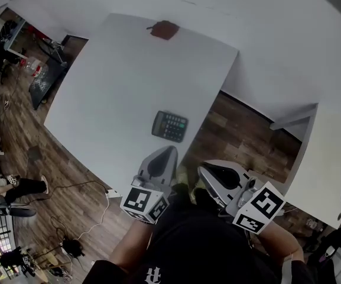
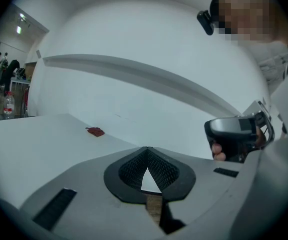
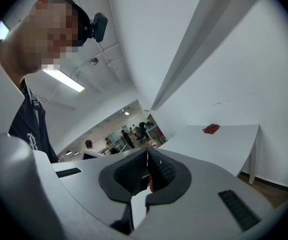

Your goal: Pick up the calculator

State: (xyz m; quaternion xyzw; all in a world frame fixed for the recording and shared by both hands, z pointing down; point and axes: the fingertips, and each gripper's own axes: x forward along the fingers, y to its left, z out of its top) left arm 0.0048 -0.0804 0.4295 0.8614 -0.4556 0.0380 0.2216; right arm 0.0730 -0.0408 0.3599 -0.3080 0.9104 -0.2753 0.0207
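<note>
Hovering at the near corner of the white table [image 1: 117,70], both grippers point up toward the calculator [image 1: 170,126]. It lies flat and face up near the table's right edge, untouched and clear of both tools. The left gripper [image 1: 169,151] sits just short of it, jaws pressed together with nothing between them, and its own view shows the tips meeting. The right gripper [image 1: 203,170] hangs just beside the left one, off the table's corner and above the wood floor [image 1: 235,129], its jaws likewise closed tight and empty. Far across the table, by the back edge, rests a small reddish-brown object [image 1: 164,29], well apart from the calculator.
</note>
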